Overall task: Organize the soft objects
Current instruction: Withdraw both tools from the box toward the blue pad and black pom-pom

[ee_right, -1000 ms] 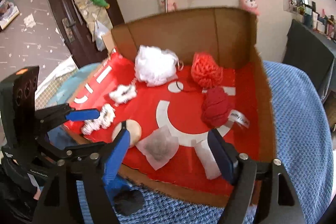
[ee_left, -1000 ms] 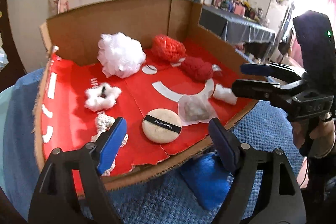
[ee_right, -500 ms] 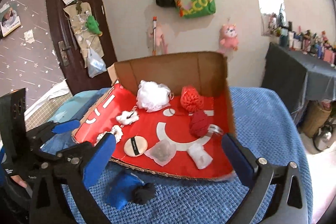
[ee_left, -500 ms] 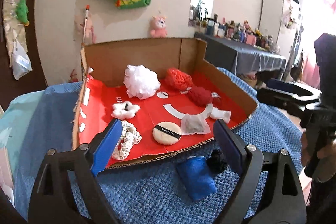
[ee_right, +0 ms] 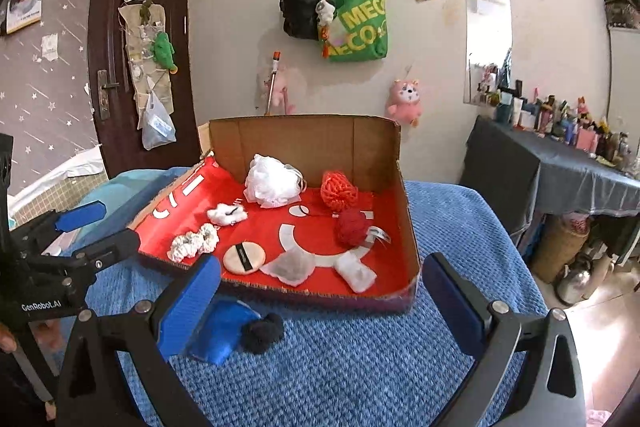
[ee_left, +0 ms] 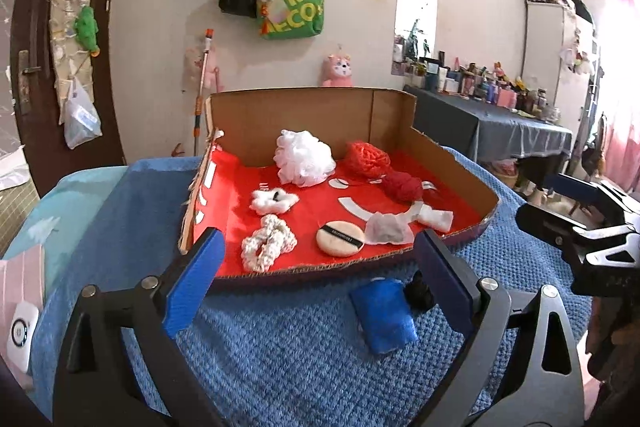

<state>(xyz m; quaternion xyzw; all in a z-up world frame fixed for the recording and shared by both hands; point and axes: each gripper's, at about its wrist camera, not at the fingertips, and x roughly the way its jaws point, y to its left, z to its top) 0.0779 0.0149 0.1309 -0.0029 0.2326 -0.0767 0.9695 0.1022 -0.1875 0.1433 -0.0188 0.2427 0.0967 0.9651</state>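
A cardboard box (ee_left: pixel 312 115) lined in red holds a white mesh puff (ee_left: pixel 304 157), an orange knit ball (ee_left: pixel 368 159), a red yarn ball (ee_right: pixel 352 227), a cream scrunchie (ee_left: pixel 268 243), a round powder puff (ee_left: pixel 340 238), a mesh pouch (ee_right: pixel 292 267) and a white pad (ee_right: pixel 356 273). On the blanket before the box lie a blue cloth (ee_left: pixel 384 315) and a black pom-pom (ee_right: pixel 262 331). My left gripper (ee_left: pixel 318 279) hovers short of the box, jaws opening, holding nothing. To its right, my right gripper (ee_right: pixel 324 291) stands open and empty.
A blue knit blanket (ee_right: pixel 440 211) covers the surface under the box. To the right stands a dark-draped table (ee_right: pixel 560 171) crowded with bottles. Bags hang on the wall behind (ee_left: pixel 296 7). A small white device (ee_left: pixel 18 331) lies at the far left.
Both grippers have drawn back and up from the box, and their jaws have widened. The blue cloth and black pom-pom now show in full in front of the box.
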